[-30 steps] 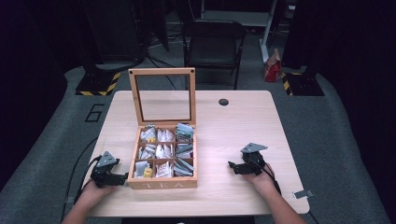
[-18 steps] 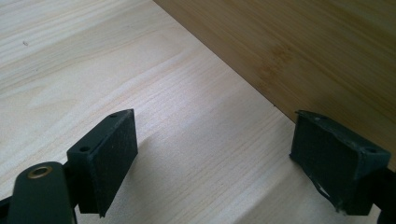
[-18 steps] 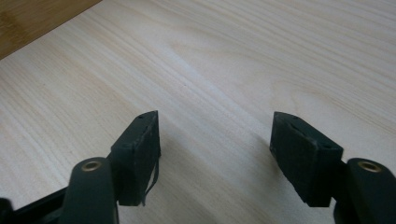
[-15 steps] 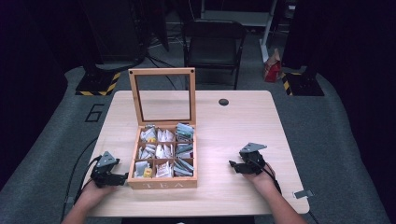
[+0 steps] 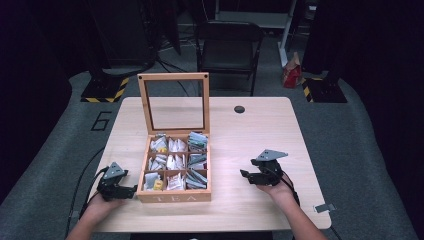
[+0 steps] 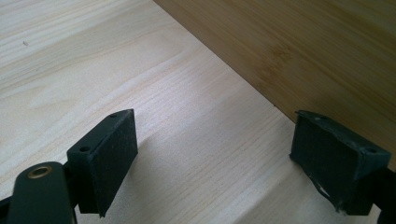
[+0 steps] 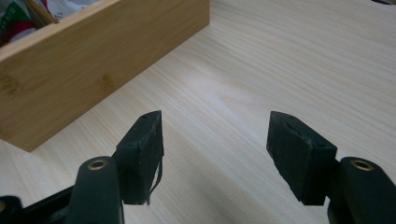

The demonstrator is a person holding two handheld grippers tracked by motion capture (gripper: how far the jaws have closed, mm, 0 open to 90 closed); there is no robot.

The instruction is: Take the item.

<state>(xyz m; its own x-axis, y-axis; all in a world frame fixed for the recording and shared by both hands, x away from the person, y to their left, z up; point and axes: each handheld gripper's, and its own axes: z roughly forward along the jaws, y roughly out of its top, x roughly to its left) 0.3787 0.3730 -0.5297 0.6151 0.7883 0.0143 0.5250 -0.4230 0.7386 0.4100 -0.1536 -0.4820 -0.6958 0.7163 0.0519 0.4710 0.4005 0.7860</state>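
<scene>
A wooden tea box stands open at the table's front middle, its glass-paned lid upright. Tea bags fill its compartments. My left gripper rests on the table just left of the box, open, with bare table between its jaws and the box's side wall close beside one pad. My right gripper hovers to the right of the box, pointing toward it. It is open and holds nothing; its jaws have just been closing somewhat. The box corner lies ahead.
The light wooden table has a small black round cap near its far edge. A small grey clip sits at the front right corner. A black chair stands behind the table.
My right gripper has lifted slightly off the table. The left gripper and the box have stayed put.
</scene>
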